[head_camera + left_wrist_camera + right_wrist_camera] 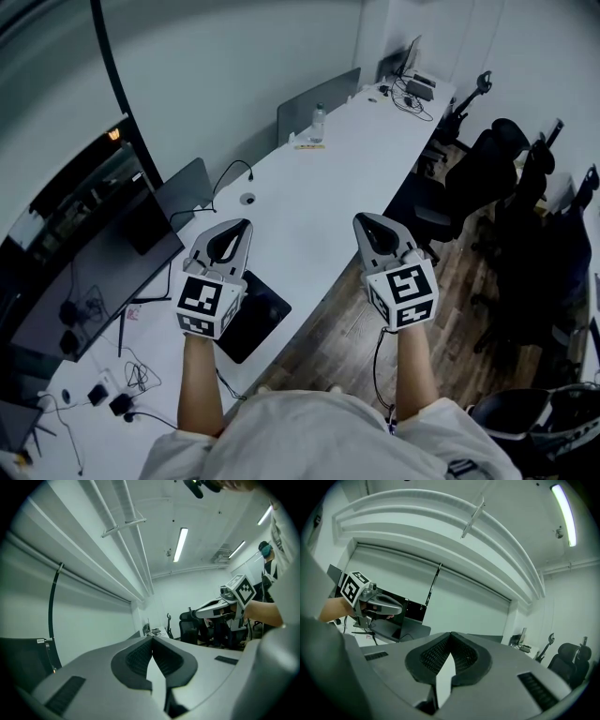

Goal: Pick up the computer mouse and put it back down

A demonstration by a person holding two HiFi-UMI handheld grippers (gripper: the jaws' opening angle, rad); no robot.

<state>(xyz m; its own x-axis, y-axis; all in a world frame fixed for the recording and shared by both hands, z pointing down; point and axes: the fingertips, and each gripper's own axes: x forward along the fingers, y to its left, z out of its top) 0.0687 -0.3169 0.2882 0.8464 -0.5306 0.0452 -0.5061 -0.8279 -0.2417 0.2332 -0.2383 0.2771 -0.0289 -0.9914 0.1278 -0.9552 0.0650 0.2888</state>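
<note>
No computer mouse shows in any view. A black mouse pad (pixel 255 316) lies at the table's near edge, partly under my left gripper (pixel 246 225). That gripper hangs above the white table (pixel 309 202), its jaws closed tip to tip with nothing between them (pixel 152 641). My right gripper (pixel 360 221) is held level beside it over the table's right edge, also shut and empty (pixel 450 636). Each gripper shows in the other's view: the right one (pixel 224 606) and the left one (pixel 377 604).
A dark monitor (pixel 84 272) stands at the left, with cables and plugs (pixel 112 394) below it. A small round puck (pixel 247 199), a grey divider panel (pixel 317 101) and a bottle (pixel 317 122) are farther along the table. Black office chairs (pixel 487 178) crowd the right side.
</note>
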